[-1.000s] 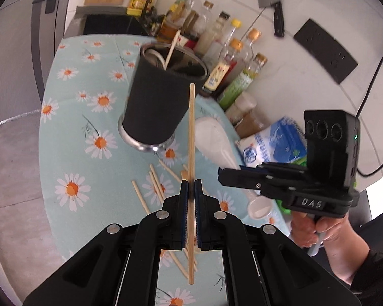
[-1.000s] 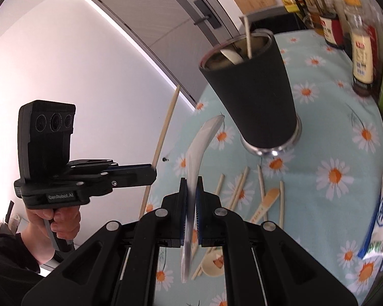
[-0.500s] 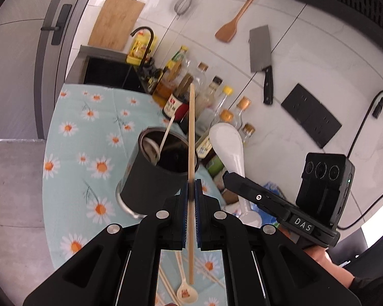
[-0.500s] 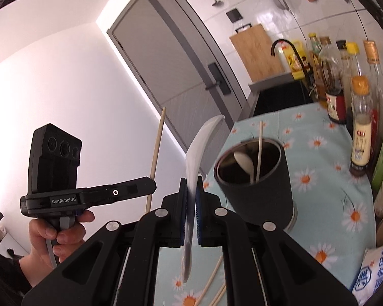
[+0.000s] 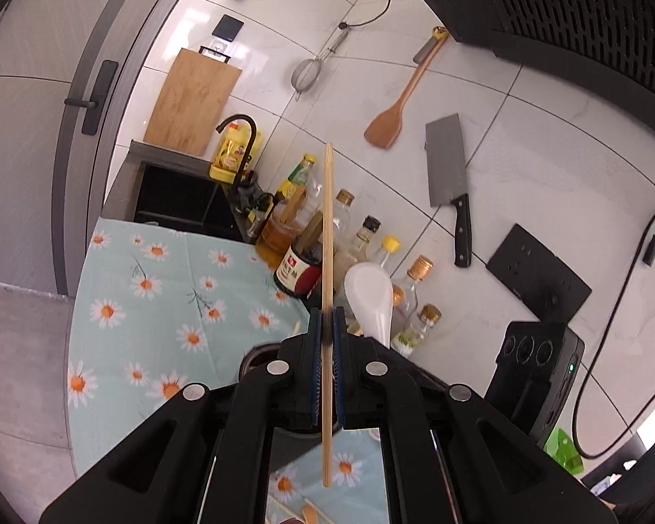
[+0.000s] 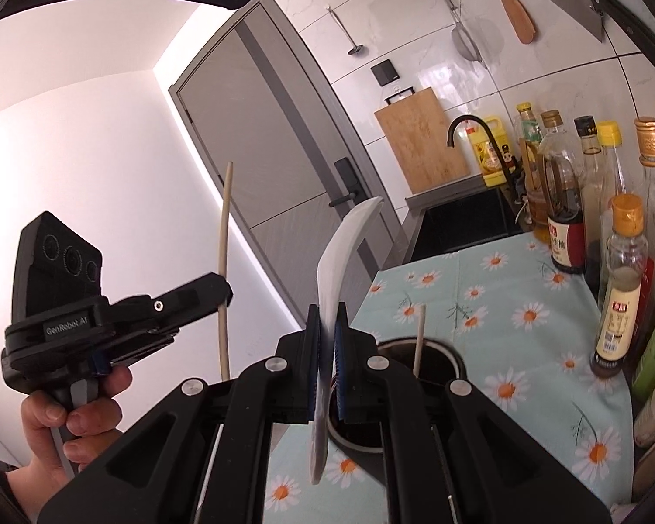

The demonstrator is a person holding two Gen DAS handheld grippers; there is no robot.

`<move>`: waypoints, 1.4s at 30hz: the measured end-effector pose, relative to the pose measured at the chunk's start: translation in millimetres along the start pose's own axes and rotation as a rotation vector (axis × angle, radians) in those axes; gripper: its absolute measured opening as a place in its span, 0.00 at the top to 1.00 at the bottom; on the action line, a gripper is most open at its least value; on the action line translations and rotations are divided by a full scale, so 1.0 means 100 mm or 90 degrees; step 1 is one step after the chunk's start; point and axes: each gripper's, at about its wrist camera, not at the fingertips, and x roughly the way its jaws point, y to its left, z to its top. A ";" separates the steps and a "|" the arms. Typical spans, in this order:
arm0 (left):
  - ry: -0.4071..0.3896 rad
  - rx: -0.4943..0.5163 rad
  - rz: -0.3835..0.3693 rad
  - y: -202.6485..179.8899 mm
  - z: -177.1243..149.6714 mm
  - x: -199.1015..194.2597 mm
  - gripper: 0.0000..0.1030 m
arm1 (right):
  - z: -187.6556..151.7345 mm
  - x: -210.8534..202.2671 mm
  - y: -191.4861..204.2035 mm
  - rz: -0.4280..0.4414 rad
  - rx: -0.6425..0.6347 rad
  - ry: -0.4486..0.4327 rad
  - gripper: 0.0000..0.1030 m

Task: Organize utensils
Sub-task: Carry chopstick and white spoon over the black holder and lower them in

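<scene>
Pinching mid-shaft, the left gripper [image 5: 326, 364] holds a light, stiff chopstick [image 5: 327, 236] upright; the right gripper's [image 6: 326, 362] jaws clamp a white spoon [image 6: 336, 270] (glazed, likely slippery and breakable) above the dark cup [image 6: 419, 349] on the tabletop [image 6: 502, 305].

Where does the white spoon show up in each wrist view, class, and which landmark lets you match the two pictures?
Left wrist view: the white spoon is right of centre, bowl facing the camera, beside the chopstick.
Right wrist view: the white spoon stands in the centre, edge-on, clamped in the right tool.
Shared landmark: the wooden cutting board leaning on the tiled wall.
</scene>
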 end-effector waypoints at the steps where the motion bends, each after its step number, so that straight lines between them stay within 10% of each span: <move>1: -0.006 -0.003 -0.003 0.01 0.02 0.02 0.96 | 0.01 0.03 -0.02 -0.003 -0.001 -0.006 0.93; 42: -0.037 0.001 0.054 0.23 -0.34 0.68 0.96 | -0.41 0.47 -0.32 -0.088 -0.028 0.003 0.93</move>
